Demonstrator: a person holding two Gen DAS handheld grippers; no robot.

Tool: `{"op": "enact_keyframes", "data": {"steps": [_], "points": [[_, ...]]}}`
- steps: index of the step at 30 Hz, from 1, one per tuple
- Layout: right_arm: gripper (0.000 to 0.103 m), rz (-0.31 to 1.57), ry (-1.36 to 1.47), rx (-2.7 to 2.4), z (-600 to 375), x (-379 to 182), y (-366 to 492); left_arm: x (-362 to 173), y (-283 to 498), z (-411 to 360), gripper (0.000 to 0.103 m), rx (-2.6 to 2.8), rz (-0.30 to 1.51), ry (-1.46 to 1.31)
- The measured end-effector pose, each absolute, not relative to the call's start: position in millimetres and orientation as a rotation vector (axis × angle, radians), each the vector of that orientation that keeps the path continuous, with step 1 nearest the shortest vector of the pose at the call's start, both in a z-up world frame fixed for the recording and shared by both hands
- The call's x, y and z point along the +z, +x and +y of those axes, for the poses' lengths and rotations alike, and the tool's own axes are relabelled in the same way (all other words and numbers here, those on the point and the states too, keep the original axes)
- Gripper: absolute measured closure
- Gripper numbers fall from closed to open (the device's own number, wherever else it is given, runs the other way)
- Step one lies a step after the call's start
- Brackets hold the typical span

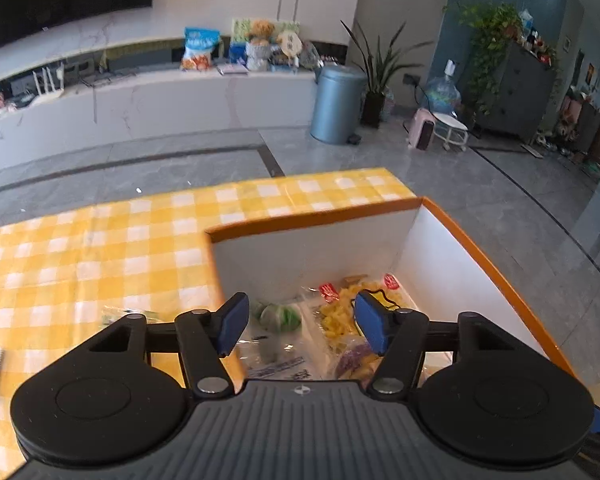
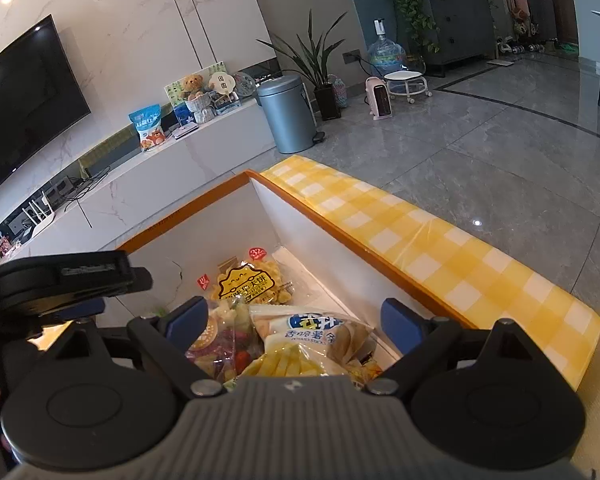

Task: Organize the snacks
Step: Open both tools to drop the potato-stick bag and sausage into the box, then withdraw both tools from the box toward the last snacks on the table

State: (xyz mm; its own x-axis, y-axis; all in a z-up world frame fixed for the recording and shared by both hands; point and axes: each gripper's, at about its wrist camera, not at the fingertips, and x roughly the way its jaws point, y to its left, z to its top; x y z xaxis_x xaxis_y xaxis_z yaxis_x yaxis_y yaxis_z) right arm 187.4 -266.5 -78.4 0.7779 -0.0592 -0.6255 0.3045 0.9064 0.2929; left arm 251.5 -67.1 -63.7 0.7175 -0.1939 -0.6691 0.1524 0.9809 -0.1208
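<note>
Left wrist view: left gripper (image 1: 298, 322) stands open and empty above the orange-rimmed box (image 1: 316, 220); snack packets (image 1: 340, 320) lie inside, print unreadable. The box sits on a yellow checked tablecloth (image 1: 100, 248).

Right wrist view: right gripper (image 2: 296, 322) gapes, pads clear of a bag (image 2: 316, 336) reading "POTATO STICKS" inside the box. Grey tiled floor (image 2: 480, 152) lies beyond.

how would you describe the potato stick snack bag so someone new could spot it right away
Start at the white box with an orange rim on the yellow checked tablecloth. Among the snacks inside, it is the pale bag at the near end. Unlike the clear yellow-labelled bag behind it, it shows blue lettering and pictured yellow sticks.
</note>
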Motion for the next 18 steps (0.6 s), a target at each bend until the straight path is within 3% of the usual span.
{"op": "enact_keyframes", "data": {"steps": [18], "points": [[0.012,0.571,0.372,-0.034,-240,-42,167,16,194,8,0.029,-0.101,0.633,-0.116]]}}
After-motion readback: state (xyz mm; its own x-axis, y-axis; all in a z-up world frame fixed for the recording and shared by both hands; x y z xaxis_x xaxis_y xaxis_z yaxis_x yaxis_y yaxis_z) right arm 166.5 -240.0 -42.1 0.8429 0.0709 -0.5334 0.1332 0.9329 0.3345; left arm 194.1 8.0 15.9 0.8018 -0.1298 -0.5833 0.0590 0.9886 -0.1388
